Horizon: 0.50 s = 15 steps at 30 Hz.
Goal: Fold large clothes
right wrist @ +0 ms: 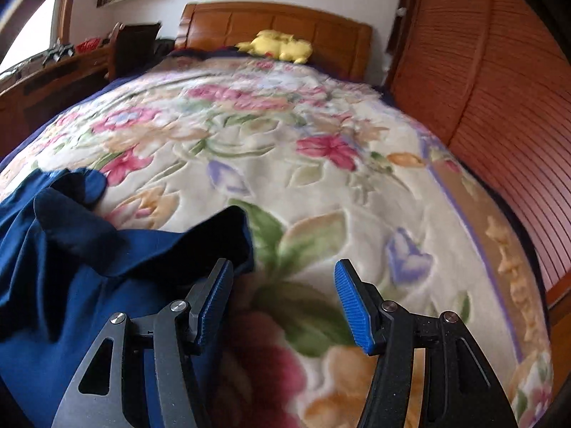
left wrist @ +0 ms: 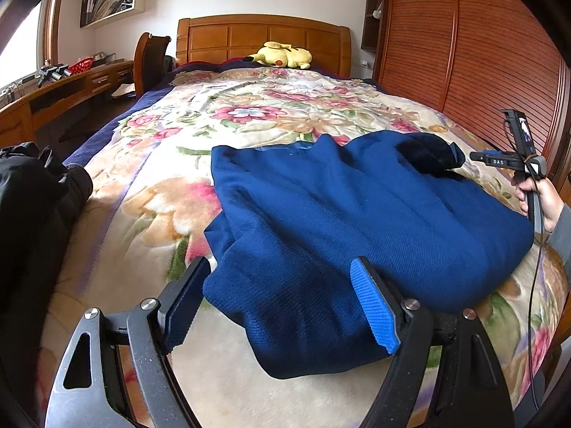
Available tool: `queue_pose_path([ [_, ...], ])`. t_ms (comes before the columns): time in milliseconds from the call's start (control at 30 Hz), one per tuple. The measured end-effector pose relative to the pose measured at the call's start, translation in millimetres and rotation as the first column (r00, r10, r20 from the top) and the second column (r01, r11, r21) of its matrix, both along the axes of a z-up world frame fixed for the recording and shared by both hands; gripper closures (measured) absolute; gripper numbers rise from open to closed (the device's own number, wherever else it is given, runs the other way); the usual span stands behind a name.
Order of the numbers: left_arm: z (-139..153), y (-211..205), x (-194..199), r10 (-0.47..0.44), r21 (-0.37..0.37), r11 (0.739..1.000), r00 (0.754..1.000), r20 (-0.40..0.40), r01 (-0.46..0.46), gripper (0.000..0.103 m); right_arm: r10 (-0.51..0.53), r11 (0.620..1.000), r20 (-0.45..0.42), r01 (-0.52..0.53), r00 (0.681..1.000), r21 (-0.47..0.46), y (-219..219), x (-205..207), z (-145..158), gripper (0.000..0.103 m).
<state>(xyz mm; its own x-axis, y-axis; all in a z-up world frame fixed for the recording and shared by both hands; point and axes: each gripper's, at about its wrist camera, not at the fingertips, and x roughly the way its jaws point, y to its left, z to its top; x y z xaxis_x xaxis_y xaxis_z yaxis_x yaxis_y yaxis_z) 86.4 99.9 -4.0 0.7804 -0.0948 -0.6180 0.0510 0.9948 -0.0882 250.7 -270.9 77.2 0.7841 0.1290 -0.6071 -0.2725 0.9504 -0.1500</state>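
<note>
A large dark blue garment [left wrist: 339, 214] lies partly folded on the floral blanket [left wrist: 232, 114] of the bed. My left gripper [left wrist: 282, 306] is open, its jaws spread either side of the garment's near corner, nothing clamped. My right gripper [right wrist: 282, 303] is open and empty, hovering over the blanket just right of the garment's edge [right wrist: 89, 267], its left finger [right wrist: 214, 303] close to the cloth. The right gripper's body also shows in the left wrist view [left wrist: 517, 157], held by a hand at the garment's right side.
A yellow plush toy [left wrist: 282, 55] lies at the wooden headboard [left wrist: 264, 35]. A black garment [left wrist: 32, 192] lies at the bed's left edge. A slatted wooden wardrobe [left wrist: 481, 53] runs along the right. A desk [left wrist: 64, 85] and chair [left wrist: 150, 57] stand left.
</note>
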Motion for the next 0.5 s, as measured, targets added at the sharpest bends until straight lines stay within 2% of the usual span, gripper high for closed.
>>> queue_pose_path([
  [133,-1,0,0,0.002,-0.003,1.0,1.0,0.001,-0.002,0.022,0.086,0.995,-0.145,-0.092,0.986,-0.031,14,14,-23,0.042],
  [200,0,-1,0,0.004,-0.001,1.0,1.0,0.007,-0.004,0.022,0.101,0.991,-0.152,-0.113,0.983,-0.073,25,22,-29,0.042],
  [300,0,-1,-1,0.008,0.004,1.0,1.0,0.016,-0.008,0.022,0.121,0.99,-0.154,-0.131,0.981,-0.055,36,43,-27,0.042],
  [467,-1,-2,0,0.008,0.008,1.0,1.0,0.014,-0.009,0.022,0.138,0.99,-0.206,-0.136,0.969,0.027,46,84,-35,0.042],
  [500,-1,-2,0,0.008,0.011,1.0,1.0,0.014,-0.008,0.022,0.143,0.99,-0.209,-0.137,0.967,0.042,47,90,-37,0.048],
])
